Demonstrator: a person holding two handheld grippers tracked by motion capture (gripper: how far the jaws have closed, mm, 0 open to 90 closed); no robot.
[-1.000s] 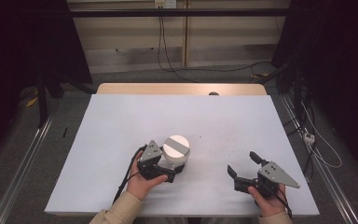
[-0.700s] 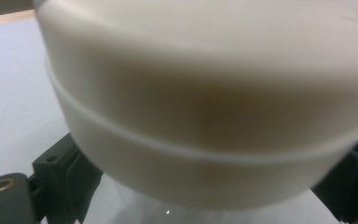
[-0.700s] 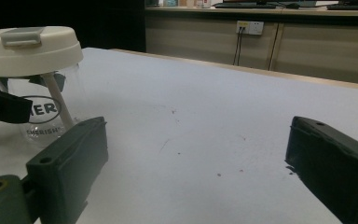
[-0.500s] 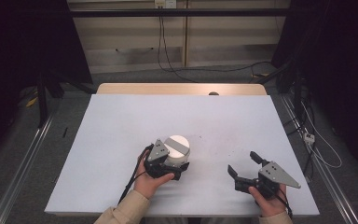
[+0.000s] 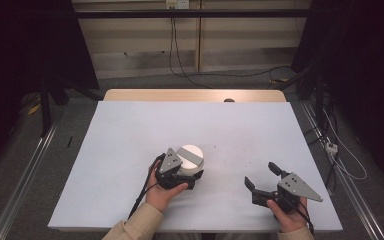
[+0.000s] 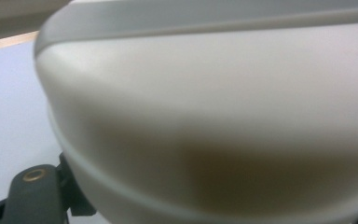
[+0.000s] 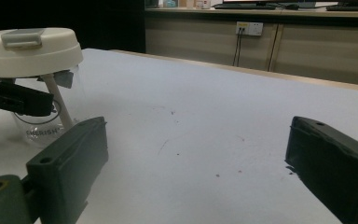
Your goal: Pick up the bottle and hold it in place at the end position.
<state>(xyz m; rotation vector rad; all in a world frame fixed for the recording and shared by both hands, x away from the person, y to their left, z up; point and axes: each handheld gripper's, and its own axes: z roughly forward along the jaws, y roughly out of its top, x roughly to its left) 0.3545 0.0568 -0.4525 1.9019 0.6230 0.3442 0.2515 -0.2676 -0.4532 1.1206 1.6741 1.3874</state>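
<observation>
On the white worktop [image 5: 130, 150] a clear cup [image 7: 44, 119] with a cream lid [image 5: 190, 156] stands near the front edge, left of centre. The left tongs [image 5: 182, 175] have just been closing on it — their jaws now clamp the clear wall just under the lid. The right tongs [image 5: 261, 175] rest well apart to the right — jaws spread wide, nothing between them.

The setting is a lab or test room arranged for recording. A table [image 5: 130, 150] with a plain white cover stands between dark curtains [image 5: 20, 45]. Metal floor rails [image 5: 17, 185] run along both sides. Cables [image 5: 220, 70] trail across the floor, and a wall socket [image 7: 249, 29] sits on the beige panelling behind.
</observation>
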